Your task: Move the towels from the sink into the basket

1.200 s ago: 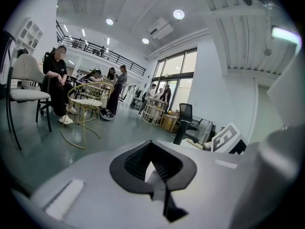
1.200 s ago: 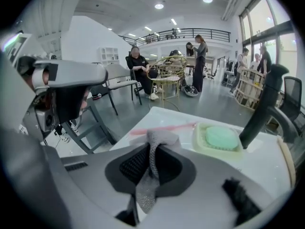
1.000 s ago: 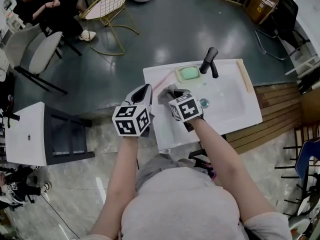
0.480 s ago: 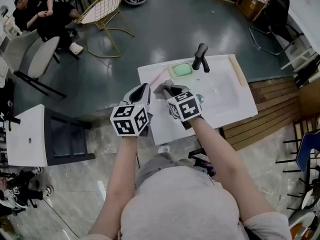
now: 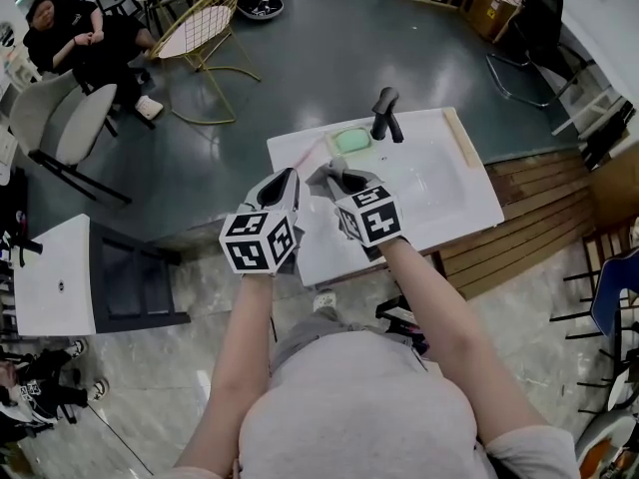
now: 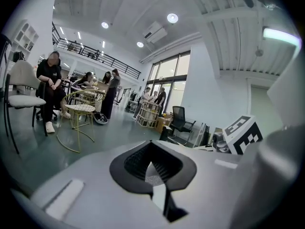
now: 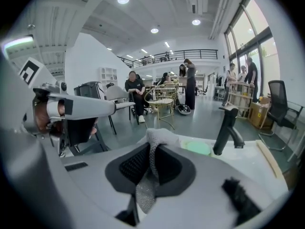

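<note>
Right gripper view, centre: our right gripper (image 7: pixel 145 175) pinches the grey towel (image 7: pixel 159 138), left gripper (image 6: pixel 153 173) pressed together empty; we should grip firmly while clearing the sink (image 5: pixel 449 183).

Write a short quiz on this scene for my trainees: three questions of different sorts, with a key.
1. True or false: the right gripper has its jaws shut on a grey towel.
2. In the head view, what lies just left of the black faucet on the white sink? A) a pale green block B) a red cup C) a banana
3. In one word: which gripper is nearer the faucet in the head view?
Key: 1 true; 2 A; 3 right.
</note>
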`<state>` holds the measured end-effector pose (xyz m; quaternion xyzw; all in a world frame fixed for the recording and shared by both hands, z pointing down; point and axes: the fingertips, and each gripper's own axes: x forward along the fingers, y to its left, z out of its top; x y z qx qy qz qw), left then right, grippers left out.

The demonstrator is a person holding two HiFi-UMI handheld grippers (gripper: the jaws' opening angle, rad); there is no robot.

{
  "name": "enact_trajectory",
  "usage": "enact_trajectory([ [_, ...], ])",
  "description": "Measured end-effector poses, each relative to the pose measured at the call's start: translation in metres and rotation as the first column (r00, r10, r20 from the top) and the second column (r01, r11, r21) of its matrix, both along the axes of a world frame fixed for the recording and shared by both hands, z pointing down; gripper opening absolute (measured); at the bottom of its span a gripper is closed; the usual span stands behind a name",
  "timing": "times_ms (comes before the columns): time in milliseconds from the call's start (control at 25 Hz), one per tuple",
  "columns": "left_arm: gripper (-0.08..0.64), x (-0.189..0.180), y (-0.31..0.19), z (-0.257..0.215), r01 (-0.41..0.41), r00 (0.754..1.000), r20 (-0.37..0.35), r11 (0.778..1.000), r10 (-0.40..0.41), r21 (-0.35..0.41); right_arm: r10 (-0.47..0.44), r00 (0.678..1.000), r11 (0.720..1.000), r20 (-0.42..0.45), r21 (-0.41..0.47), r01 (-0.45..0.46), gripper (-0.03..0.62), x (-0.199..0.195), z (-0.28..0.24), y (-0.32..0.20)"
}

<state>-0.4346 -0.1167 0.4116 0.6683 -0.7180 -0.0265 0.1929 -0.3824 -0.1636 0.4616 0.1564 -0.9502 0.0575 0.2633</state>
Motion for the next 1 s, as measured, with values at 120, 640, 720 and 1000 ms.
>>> enact_trajectory([
  [120,0.005,0.008,-0.001,-0.005,-0.010,1.000,0.001,1.000,0.010,0.007,0.007,1.000,1.000,0.010,0.004,-0.007,0.043,0.009,-0.007,-0.001],
  [640,0.005,0.048,0.000,-0.018,-0.048,0.999,-0.003,0.998,0.048,0.030,0.022,0.998,1.000,0.050,0.019,-0.023,0.043,0.048,-0.028,0.012],
  [720,0.005,0.056,0.000,-0.023,-0.059,0.998,0.001,0.998,0.059,0.034,0.030,0.998,0.999,0.062,0.022,-0.031,0.043,0.055,-0.034,0.013],
  [1000,0.005,0.083,0.003,-0.032,-0.098,0.995,0.014,0.994,0.097,0.047,0.073,0.992,0.997,0.107,0.017,-0.076,0.043,0.082,-0.044,0.016],
])
